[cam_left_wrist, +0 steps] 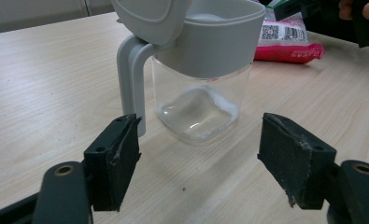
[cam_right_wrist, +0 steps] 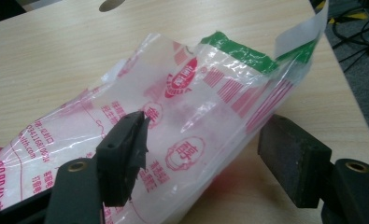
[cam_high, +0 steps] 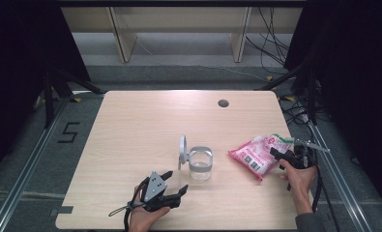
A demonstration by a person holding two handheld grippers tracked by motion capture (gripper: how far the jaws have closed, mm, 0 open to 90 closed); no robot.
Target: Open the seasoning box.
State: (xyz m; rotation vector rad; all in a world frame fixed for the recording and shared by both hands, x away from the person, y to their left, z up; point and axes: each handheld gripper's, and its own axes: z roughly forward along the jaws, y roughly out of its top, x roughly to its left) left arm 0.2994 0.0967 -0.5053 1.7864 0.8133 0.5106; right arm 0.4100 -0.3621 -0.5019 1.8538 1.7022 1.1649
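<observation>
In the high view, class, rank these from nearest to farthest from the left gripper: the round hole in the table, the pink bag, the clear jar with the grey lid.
1. Clear jar: just ahead of the left gripper, mid-table, lid flipped up.
2. Pink bag: off to the right, by the right gripper.
3. Round hole: near the table's far edge.

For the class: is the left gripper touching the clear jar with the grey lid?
Apart. In the left gripper view, the left gripper has open jaws with bare table between them and the jar.
</observation>
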